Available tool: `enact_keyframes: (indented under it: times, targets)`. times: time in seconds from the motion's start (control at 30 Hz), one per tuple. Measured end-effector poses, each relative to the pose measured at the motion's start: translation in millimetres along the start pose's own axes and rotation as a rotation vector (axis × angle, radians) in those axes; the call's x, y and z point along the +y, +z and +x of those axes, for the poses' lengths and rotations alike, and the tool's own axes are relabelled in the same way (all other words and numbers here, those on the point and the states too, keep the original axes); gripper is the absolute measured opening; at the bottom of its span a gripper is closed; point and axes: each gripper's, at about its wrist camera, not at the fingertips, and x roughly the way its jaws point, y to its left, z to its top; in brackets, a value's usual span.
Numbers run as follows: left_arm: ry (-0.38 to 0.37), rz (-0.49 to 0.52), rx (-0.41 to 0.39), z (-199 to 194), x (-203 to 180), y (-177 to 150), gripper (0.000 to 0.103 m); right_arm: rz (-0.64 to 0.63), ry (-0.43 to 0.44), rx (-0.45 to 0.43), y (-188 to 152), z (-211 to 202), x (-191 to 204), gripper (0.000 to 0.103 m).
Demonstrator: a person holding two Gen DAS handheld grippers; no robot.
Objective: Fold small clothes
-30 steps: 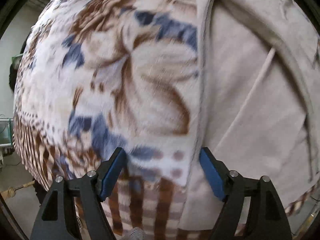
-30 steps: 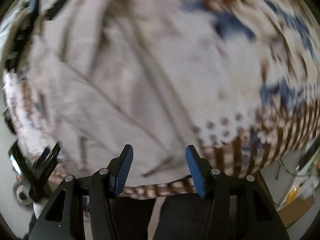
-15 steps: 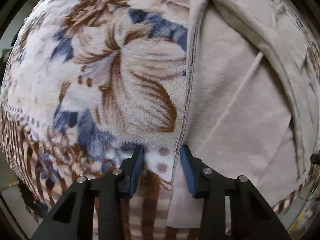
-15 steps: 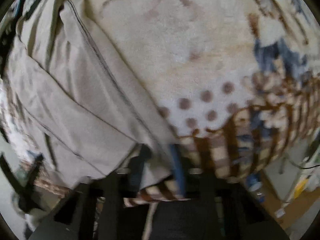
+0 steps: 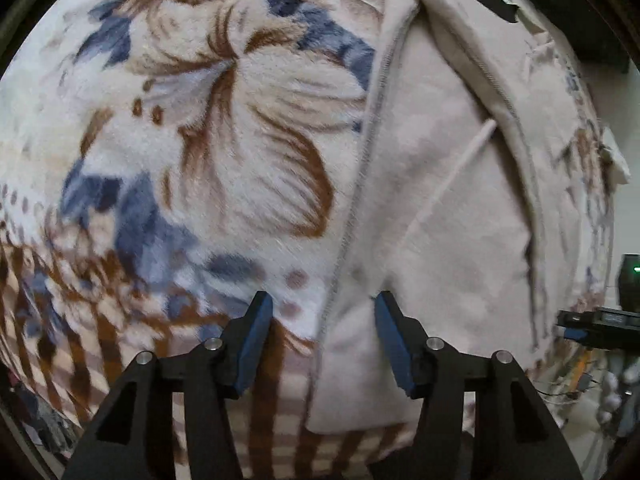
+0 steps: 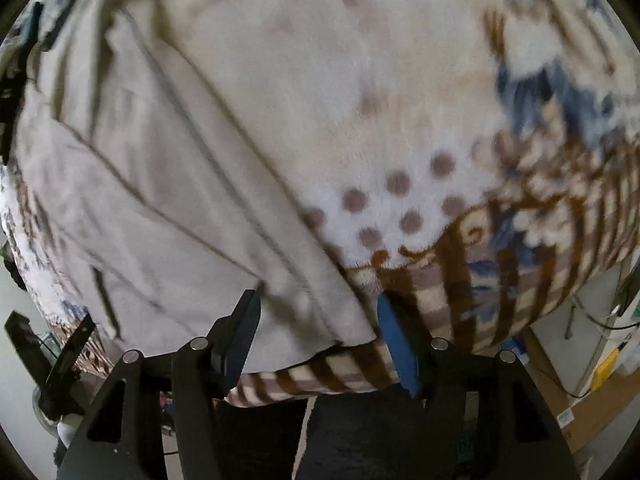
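Observation:
A beige garment (image 5: 448,216) lies spread on a fleece blanket (image 5: 192,168) with brown and blue flowers. My left gripper (image 5: 324,340) is open, its jaws astride the garment's stitched left edge near its near corner, holding nothing. In the right wrist view the same garment (image 6: 152,184) lies folded in layers on the blanket (image 6: 400,120). My right gripper (image 6: 320,340) is open over the garment's near right corner, which sits between the jaws. Its blue pad (image 6: 396,344) shows on the right finger.
The blanket's striped edge (image 6: 312,380) hangs over the front of the surface. The other gripper's black fingers (image 6: 48,356) show at the lower left of the right wrist view. A cardboard box (image 6: 596,404) and cables sit on the floor at the right. A black device (image 5: 604,320) shows at the right.
Both grippers closed toward the garment's near corners half a second ago and have opened again. Both have drawn back slightly from the cloth.

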Motion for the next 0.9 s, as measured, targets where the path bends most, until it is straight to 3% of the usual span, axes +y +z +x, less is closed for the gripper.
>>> enact_keyframes:
  times: [0.2, 0.37, 0.5, 0.7, 0.77, 0.83, 0.9]
  targets:
    - [-0.054, 0.011, 0.05, 8, 2, -29, 0.051, -0.023, 0.038, -0.013, -3, -2, -10, 0.063]
    - [-0.084, 0.008, 0.035, 13, -8, -38, 0.05, -0.033, 0.09, -0.011, -3, -7, -29, 0.063]
    - [-0.108, 0.005, 0.021, 15, -39, -41, 0.018, -0.059, 0.129, -0.01, -2, -15, -37, 0.063]
    - [-0.135, -0.069, 0.002, 18, -33, -39, 0.005, -0.021, 0.196, -0.021, -7, -24, -58, 0.063]
    - [-0.141, -0.075, -0.012, 10, -28, -39, 0.004, 0.005, 0.223, -0.028, -7, -29, -70, 0.051]
    - [-0.139, -0.068, -0.022, 5, -31, -41, 0.004, -0.007, 0.205, -0.032, -7, -32, -75, 0.017]
    - [-0.141, -0.067, -0.032, -6, -24, -40, 0.003, -0.03, 0.195, -0.042, -10, -37, -78, 0.007]
